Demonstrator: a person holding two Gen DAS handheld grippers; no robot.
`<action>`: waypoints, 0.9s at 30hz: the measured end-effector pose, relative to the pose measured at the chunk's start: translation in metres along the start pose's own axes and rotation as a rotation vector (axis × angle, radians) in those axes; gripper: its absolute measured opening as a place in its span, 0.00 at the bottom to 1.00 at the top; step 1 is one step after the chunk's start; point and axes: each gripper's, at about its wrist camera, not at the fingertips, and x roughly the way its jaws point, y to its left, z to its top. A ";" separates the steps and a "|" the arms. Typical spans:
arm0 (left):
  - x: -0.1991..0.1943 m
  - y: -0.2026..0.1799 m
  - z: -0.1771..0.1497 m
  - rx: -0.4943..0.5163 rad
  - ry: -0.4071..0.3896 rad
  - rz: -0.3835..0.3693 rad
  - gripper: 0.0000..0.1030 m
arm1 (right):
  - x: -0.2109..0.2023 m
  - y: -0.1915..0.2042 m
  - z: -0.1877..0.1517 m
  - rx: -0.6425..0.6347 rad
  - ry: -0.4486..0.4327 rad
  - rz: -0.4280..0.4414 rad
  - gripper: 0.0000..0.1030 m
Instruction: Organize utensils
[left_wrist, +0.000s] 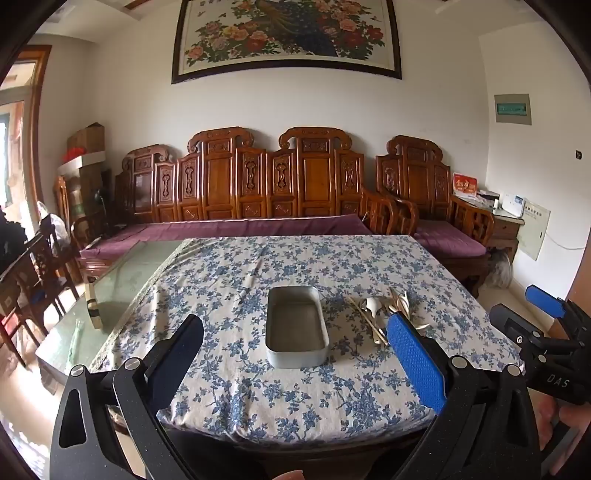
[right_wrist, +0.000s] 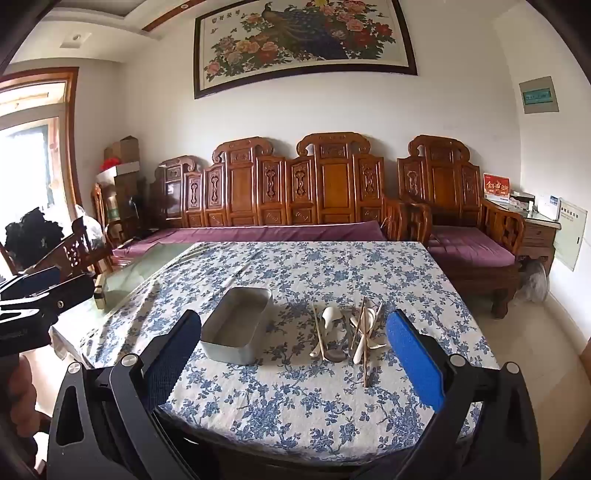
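Observation:
An empty metal tin (left_wrist: 296, 328) (right_wrist: 238, 329) sits mid-table on the blue-flowered cloth (left_wrist: 295, 391). Just right of it lies a loose pile of utensils (left_wrist: 384, 314) (right_wrist: 351, 332): white spoons and wooden chopsticks, crossed over each other. My left gripper (left_wrist: 295, 354) hovers over the near table edge in front of the tin, jaws wide open and empty. My right gripper (right_wrist: 295, 350) hangs over the near edge too, open and empty, with the tin and the pile ahead of it. Its blue-padded fingers (left_wrist: 546, 301) show at the right of the left wrist view.
Bare glass tabletop (left_wrist: 122, 288) lies left of the cloth, with a small wooden brush-like item (left_wrist: 93, 306) on it. A carved wooden sofa with purple cushions (right_wrist: 280, 232) stands behind the table. Wooden chairs (left_wrist: 40, 266) crowd the left side.

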 end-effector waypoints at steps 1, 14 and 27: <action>0.000 0.000 0.000 -0.003 -0.004 -0.003 0.94 | 0.000 0.000 0.000 0.001 0.002 0.001 0.98; 0.000 0.000 0.000 0.000 -0.011 -0.002 0.94 | 0.001 0.000 0.000 -0.001 0.003 0.000 0.98; -0.001 0.008 -0.002 -0.003 -0.008 -0.004 0.94 | 0.001 -0.001 0.000 0.000 0.003 0.001 0.98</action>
